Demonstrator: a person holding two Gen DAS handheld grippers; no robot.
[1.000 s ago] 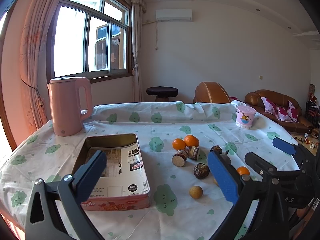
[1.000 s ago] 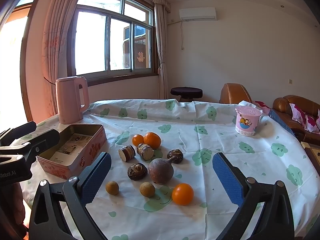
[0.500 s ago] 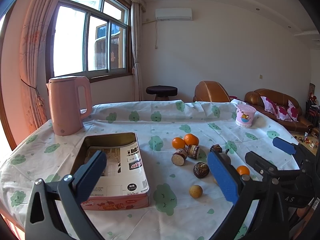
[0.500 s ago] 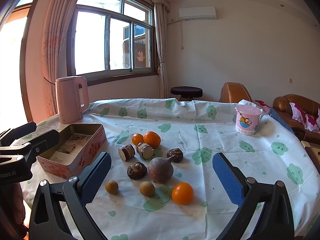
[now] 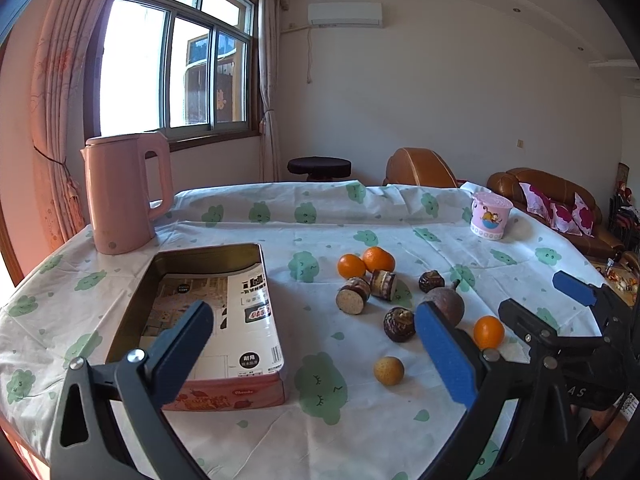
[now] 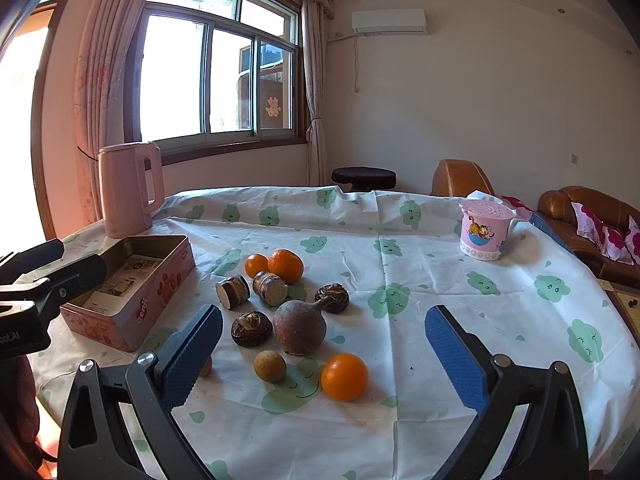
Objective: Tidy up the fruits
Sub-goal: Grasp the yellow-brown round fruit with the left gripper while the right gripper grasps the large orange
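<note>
Cloud-print tablecloth (image 6: 420,280) carried the loose fruit, the nearest orange (image 6: 344,376) lying at 12 o'clock between the released, empty right gripper (image 6: 322,364) fingers, while the equally released left gripper (image 5: 316,354) faced the tin (image 5: 132,320).

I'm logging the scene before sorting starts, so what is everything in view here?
oranges: three, orange; two together at the far end of the pile, one nearest the right tool
tan fruits: two, small, round; near edge of the pile
dark wrinkled pieces: two, brown; mid-pile
cut stubs: two, brown with pale ends; by the paired oranges
round root: one, purplish brown; pile centre
tin box: one, pink, open, paper inside; left of the pile
kettle: one, pink; far left
cup: one, pink, lidded; far right
tablecloth: white, green prints
left tool: blue pads, open
right tool: blue pads, open
</note>
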